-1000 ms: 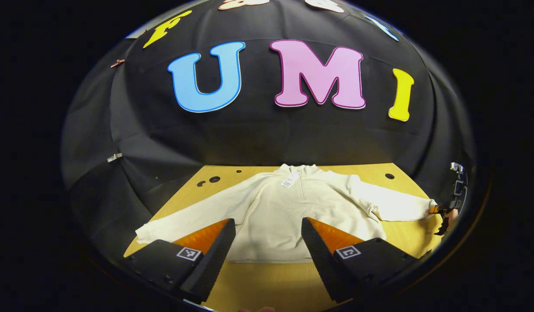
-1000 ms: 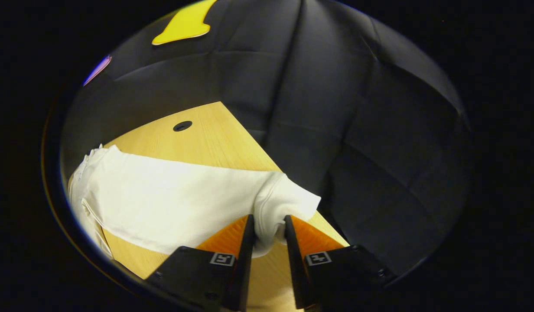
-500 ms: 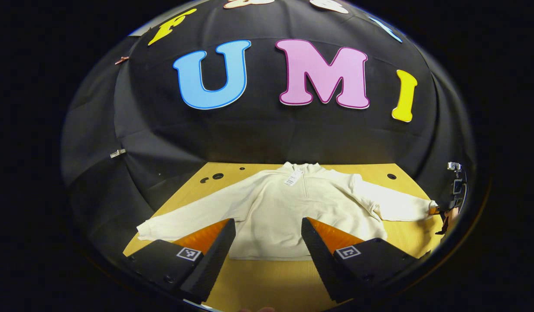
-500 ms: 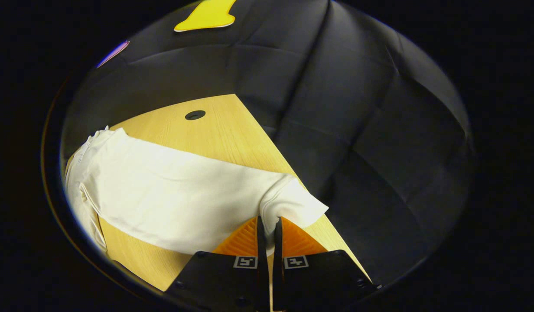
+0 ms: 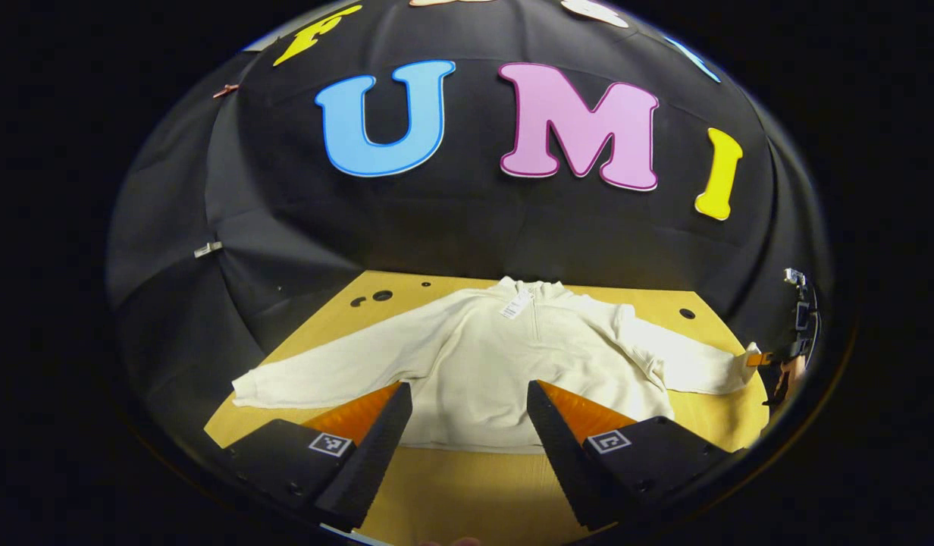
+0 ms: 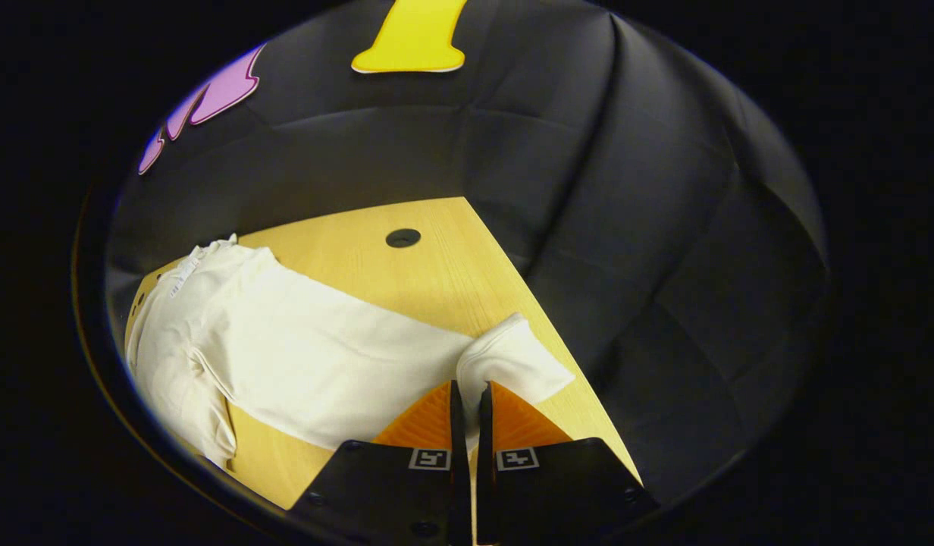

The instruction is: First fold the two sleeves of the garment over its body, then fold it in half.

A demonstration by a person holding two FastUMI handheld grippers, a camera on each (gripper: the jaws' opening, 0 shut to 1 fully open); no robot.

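A cream long-sleeved garment (image 5: 505, 364) lies flat on the wooden table (image 5: 467, 493), collar at the far side, both sleeves spread out. My left gripper (image 5: 468, 402) hangs open above the garment's near hem, nothing between its fingers. In the left gripper view the right gripper (image 5: 770, 362) shows small at the far right, at the end of the garment's right sleeve (image 5: 694, 365). In the right gripper view my right gripper (image 6: 467, 394) is shut on the cuff (image 6: 512, 368) of that sleeve (image 6: 323, 364), which bunches up beside the fingers near the table's edge.
Round holes (image 5: 381, 295) pierce the table near its far corners, one more hole (image 6: 403, 237) behind the held sleeve. Black cloth walls close the booth on all sides. The table's right edge (image 6: 558, 349) runs just beside the cuff.
The right gripper closed onto the sleeve cuff a second ago and has stayed shut, lifting and swinging slightly. The left gripper drifted a little, still open.
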